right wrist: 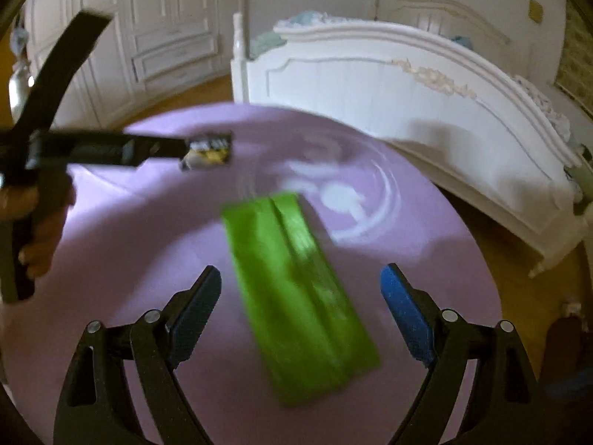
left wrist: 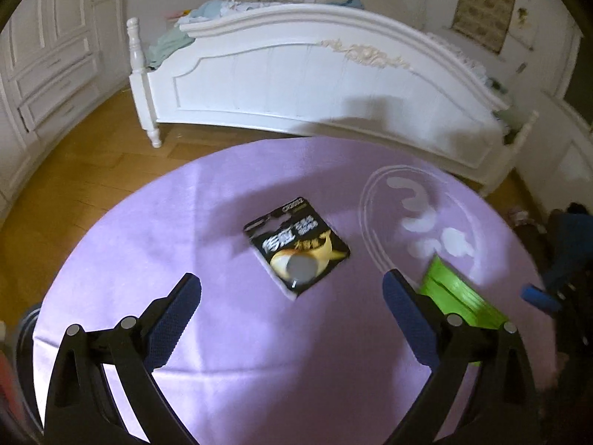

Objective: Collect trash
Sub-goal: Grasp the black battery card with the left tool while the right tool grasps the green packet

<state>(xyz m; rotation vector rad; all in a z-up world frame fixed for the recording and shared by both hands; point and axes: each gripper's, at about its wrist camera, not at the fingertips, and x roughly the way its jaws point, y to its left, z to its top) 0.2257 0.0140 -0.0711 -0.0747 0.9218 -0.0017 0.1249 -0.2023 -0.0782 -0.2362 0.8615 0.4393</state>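
You are holding the left gripper (left wrist: 292, 289) spread wide over the black battery card (left wrist: 296, 244), mid-way across the purple mat (left wrist: 148, 230). Only your right view is showing the right gripper (right wrist: 301, 285), gaping around the whole green packet (right wrist: 296, 289), beside that card.

Two wrist cameras looking down over a lilac table (left wrist: 148, 230).
Both are facing its far edge and the white bed (left wrist: 296, 85) beyond, sharing the green wrapper (right wrist: 296, 289) and black card (left wrist: 296, 244).
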